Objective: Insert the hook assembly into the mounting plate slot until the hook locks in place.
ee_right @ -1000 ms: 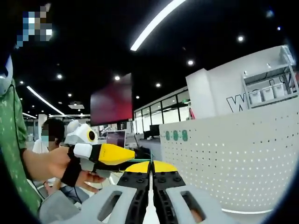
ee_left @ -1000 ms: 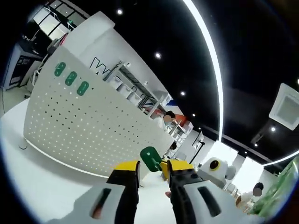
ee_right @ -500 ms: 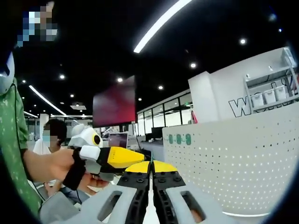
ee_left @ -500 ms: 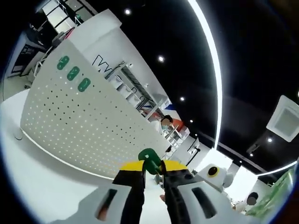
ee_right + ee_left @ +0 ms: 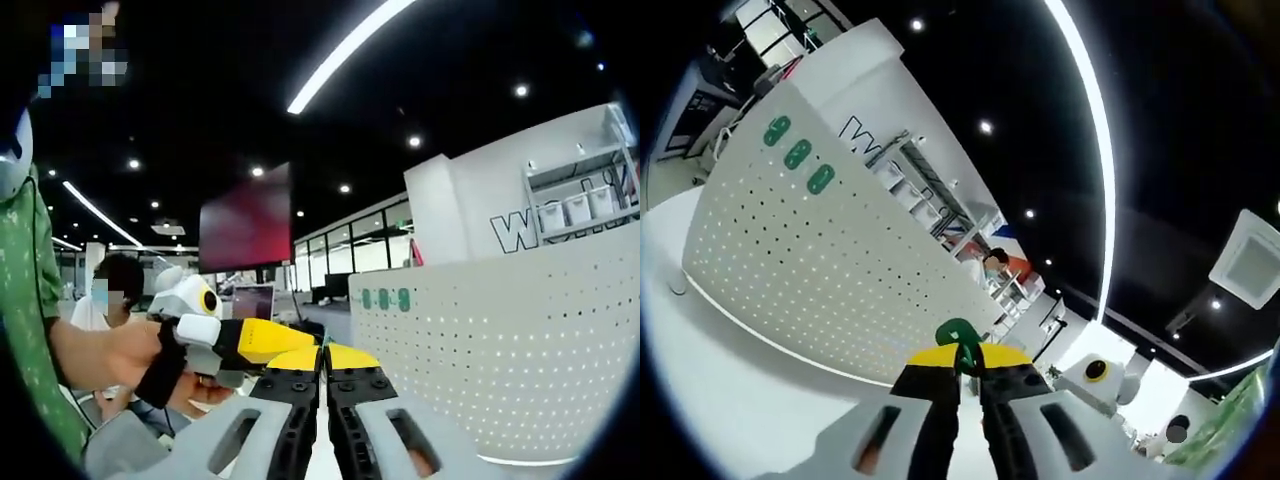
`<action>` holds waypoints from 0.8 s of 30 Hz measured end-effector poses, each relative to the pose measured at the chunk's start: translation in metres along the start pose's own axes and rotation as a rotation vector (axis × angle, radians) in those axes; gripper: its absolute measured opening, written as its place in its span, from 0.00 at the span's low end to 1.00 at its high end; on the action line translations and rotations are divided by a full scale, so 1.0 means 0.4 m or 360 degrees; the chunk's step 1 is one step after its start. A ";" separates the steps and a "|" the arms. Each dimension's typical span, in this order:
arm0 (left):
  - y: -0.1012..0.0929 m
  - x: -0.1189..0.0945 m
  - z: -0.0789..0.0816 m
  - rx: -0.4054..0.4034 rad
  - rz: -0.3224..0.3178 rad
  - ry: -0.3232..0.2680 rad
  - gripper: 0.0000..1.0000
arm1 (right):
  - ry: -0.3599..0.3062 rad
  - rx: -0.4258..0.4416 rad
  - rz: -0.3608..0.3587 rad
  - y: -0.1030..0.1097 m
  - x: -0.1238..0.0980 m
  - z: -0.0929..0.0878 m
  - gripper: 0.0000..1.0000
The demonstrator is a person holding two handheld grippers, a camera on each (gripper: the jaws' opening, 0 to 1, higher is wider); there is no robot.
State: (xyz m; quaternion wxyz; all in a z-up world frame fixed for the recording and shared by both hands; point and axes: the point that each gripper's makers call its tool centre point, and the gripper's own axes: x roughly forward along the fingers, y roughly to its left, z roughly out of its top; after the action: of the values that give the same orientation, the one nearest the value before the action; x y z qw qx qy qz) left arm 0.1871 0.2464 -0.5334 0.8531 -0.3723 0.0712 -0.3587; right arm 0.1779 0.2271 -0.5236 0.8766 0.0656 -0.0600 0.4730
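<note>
A green hook (image 5: 958, 334) sticks up between my left gripper's (image 5: 968, 357) yellow tips, which are shut on it. The white pegboard mounting plate (image 5: 820, 270) stands ahead and to the left, with three green hooks (image 5: 798, 155) near its top corner. In the right gripper view, my right gripper (image 5: 322, 356) has its jaws pressed together. A hand brings the left gripper (image 5: 262, 341) in from the left, its tip meeting the right gripper's tips, and the hook between them is hidden. The same pegboard (image 5: 500, 360) stands to the right, with the three hooks (image 5: 385, 298) at its top left.
The pegboard stands on a white tabletop (image 5: 730, 400) with free room in front of it. A seated person (image 5: 110, 300) and a dark red screen (image 5: 245, 222) are behind the left gripper. Shelves with bins (image 5: 575, 205) rise behind the board.
My left gripper's jaws have closed on the green hook, which stood between them while they were open. In the right gripper view the left gripper has moved in until the tips meet.
</note>
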 end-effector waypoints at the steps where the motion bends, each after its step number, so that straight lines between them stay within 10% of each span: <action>1: 0.000 -0.001 0.001 0.0007 0.0004 -0.0002 0.06 | 0.0002 0.0001 0.0000 0.000 0.001 -0.001 0.00; 13: -0.006 -0.012 0.016 0.0151 0.0051 -0.0040 0.04 | 0.0089 -0.0092 -0.0029 0.011 0.011 -0.022 0.00; 24: -0.017 -0.016 0.014 0.0679 0.0170 0.0020 0.04 | 0.0166 -0.0249 -0.0087 0.013 0.021 -0.032 0.00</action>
State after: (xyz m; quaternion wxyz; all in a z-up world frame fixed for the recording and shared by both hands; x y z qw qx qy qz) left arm 0.1808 0.2508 -0.5260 0.9298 -0.1768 0.0185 -0.3223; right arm 0.1786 0.2388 -0.5345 0.8936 -0.0262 -0.0493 0.4454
